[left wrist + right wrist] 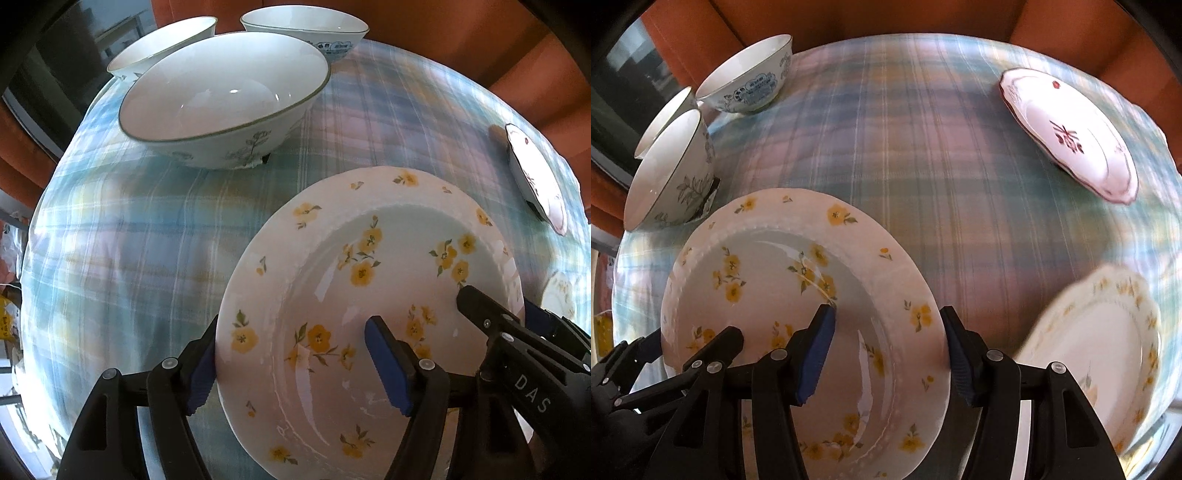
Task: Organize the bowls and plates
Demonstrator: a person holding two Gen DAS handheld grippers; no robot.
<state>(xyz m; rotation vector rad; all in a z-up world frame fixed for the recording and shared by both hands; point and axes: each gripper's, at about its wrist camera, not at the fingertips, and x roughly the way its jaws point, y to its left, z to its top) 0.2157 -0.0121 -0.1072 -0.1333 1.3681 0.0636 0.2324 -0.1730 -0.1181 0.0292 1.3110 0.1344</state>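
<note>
Plate (369, 295) btwn your tongs | L tongs (295, 369) straddle left rim | R tongs (886, 354) straddle right rim | grip: can't tell

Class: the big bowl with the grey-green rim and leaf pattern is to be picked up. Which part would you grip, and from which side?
Probably the rim of the big bowl, from above, one finger inside and one outside. It stands upright and open, its wall thin and flaring, likely too wide to span. Take the near side: two smaller bowls crowd the far side.
</note>
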